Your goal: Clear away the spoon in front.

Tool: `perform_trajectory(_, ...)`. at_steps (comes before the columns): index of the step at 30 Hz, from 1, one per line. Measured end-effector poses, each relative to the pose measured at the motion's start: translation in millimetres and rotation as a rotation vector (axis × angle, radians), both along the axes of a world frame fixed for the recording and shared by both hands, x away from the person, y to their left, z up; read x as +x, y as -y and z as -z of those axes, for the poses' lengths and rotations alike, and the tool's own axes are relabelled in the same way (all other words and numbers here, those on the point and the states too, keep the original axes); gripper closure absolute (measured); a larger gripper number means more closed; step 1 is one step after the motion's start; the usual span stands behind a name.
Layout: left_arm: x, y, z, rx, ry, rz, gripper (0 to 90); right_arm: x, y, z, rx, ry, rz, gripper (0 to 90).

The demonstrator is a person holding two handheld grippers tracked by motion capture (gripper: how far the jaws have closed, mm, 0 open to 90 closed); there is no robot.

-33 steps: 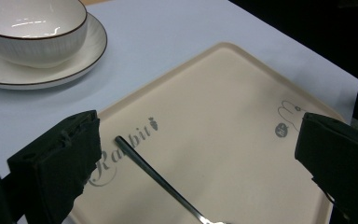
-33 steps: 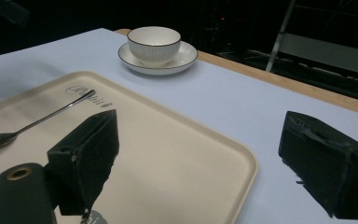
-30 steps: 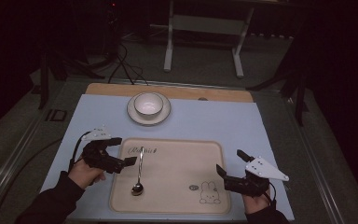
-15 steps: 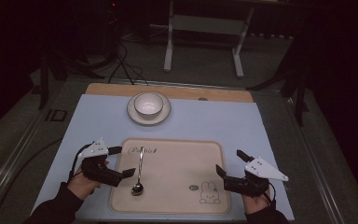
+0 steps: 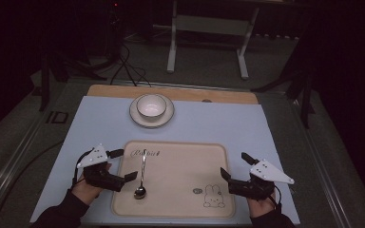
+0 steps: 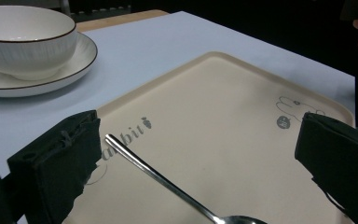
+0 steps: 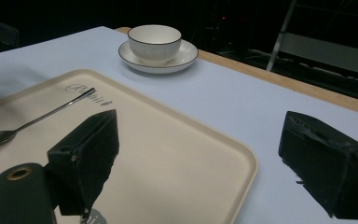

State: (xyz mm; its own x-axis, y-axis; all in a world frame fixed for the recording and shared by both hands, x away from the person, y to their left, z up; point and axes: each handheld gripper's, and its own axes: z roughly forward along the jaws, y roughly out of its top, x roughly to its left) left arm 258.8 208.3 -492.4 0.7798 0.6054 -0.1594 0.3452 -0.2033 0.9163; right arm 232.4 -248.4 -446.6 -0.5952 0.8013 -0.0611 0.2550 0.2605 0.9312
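A pale blue mat (image 5: 218,124) covers the table, with a strip of bare wooden edge (image 5: 171,93) showing at its far side. The room around it is dark; a white metal stand (image 5: 208,28) and some loose black cables (image 5: 123,61) sit on the grey floor beyond the table.

The left gripper (image 5: 122,165) is held at the left rim of a beige tray (image 5: 185,164), its jaws spread wide and holding nothing. In the left gripper view the two black jaws stand far apart, and the spoon (image 6: 168,184) lies on the tray between them, touching neither; its handle tip sits just beside one jaw, by the printed lettering (image 6: 130,133).

The right gripper (image 5: 235,167) is at the tray's right rim, its jaws also wide open and empty. In the right gripper view one jaw hangs over the tray's corner and the other over the blue mat, with the rim of the tray passing between them.

The spoon (image 5: 141,173) is slim, shiny metal, lying flat on the tray with its bowl nearer the person and its straight handle pointing away, just ahead of the left jaws and well apart from the right ones. A rabbit drawing (image 5: 211,195) is printed on the tray near the right jaws. Beyond both grippers, a white bowl (image 5: 151,106) with a dark rim stands on a matching saucer (image 5: 167,116).
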Motion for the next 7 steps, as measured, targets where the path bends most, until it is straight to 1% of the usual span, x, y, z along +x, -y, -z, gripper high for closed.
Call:
perform_trajectory(1, 0.5, -0.1, 0.9, -0.003, -0.003, 0.001, 0.7, 0.3, -0.1, 0.2, -0.002, -0.001, -0.001, 12.1)
perform_trajectory(5, 1.6, -1.0, 2.0, -0.017, 0.005, -0.007, 0.7, 0.7, -0.9, 1.0, -0.005, -0.006, -0.007, 12.1)
perform_trajectory(7, 1.6, -1.7, 1.7, -0.03, 0.007, -0.013, 0.7, 1.0, -0.9, 1.3, -0.004, -0.004, -0.007, 12.1)
